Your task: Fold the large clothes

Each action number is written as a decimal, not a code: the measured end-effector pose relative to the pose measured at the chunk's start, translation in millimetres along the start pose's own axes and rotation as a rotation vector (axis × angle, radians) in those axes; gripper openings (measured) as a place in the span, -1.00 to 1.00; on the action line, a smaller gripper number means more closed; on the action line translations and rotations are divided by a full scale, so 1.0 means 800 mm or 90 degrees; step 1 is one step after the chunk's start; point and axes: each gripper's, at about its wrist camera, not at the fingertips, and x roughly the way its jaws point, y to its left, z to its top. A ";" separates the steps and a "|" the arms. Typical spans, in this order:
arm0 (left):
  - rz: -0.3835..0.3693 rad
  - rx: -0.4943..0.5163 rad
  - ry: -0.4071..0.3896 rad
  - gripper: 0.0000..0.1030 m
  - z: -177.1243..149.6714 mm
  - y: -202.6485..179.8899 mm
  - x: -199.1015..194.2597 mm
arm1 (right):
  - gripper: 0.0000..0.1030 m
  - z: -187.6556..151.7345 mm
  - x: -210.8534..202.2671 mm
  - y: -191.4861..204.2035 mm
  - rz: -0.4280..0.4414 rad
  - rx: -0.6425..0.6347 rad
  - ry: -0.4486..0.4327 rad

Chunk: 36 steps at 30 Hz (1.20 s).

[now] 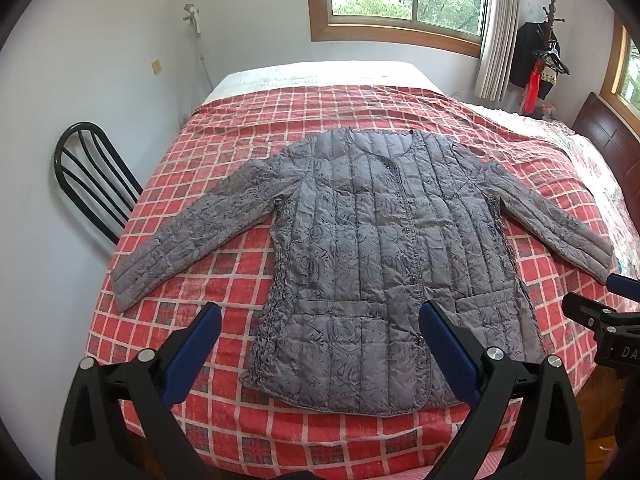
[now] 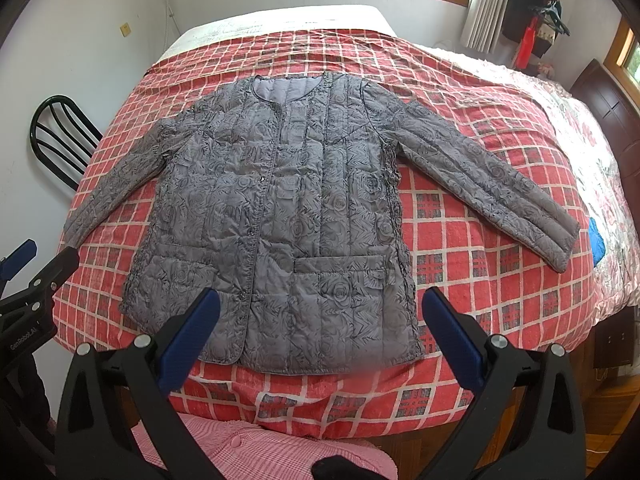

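Note:
A grey quilted jacket (image 1: 372, 248) with a rose print lies flat, front up and buttoned, on the red checked bedspread (image 1: 192, 184), sleeves spread out to both sides. It also shows in the right wrist view (image 2: 280, 208). My left gripper (image 1: 320, 316) is open and empty, held above the jacket's hem near the bed's front edge. My right gripper (image 2: 320, 300) is open and empty, also above the hem. The right gripper shows at the right edge of the left wrist view (image 1: 608, 312); the left gripper shows at the left edge of the right wrist view (image 2: 28, 280).
A black metal chair (image 1: 92, 176) stands by the bed's left side against the wall. A dark wooden headboard (image 1: 612, 140) is at the right. A coat stand (image 1: 540, 60) and curtain (image 1: 496, 28) stand at the back right. Pink checked fabric (image 2: 248, 448) lies below the bed's front edge.

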 end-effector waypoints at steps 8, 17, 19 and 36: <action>0.001 0.000 0.000 0.92 0.001 0.001 0.001 | 0.95 -0.001 0.000 0.000 0.000 0.001 0.000; 0.002 0.003 -0.002 0.92 0.000 0.000 0.000 | 0.95 -0.001 -0.003 -0.002 -0.004 0.001 -0.006; 0.002 0.003 -0.002 0.92 0.000 0.002 -0.001 | 0.95 -0.001 -0.003 -0.002 -0.003 0.001 -0.006; 0.004 0.004 -0.003 0.92 0.000 0.002 -0.002 | 0.95 0.001 -0.006 -0.004 -0.004 0.002 -0.010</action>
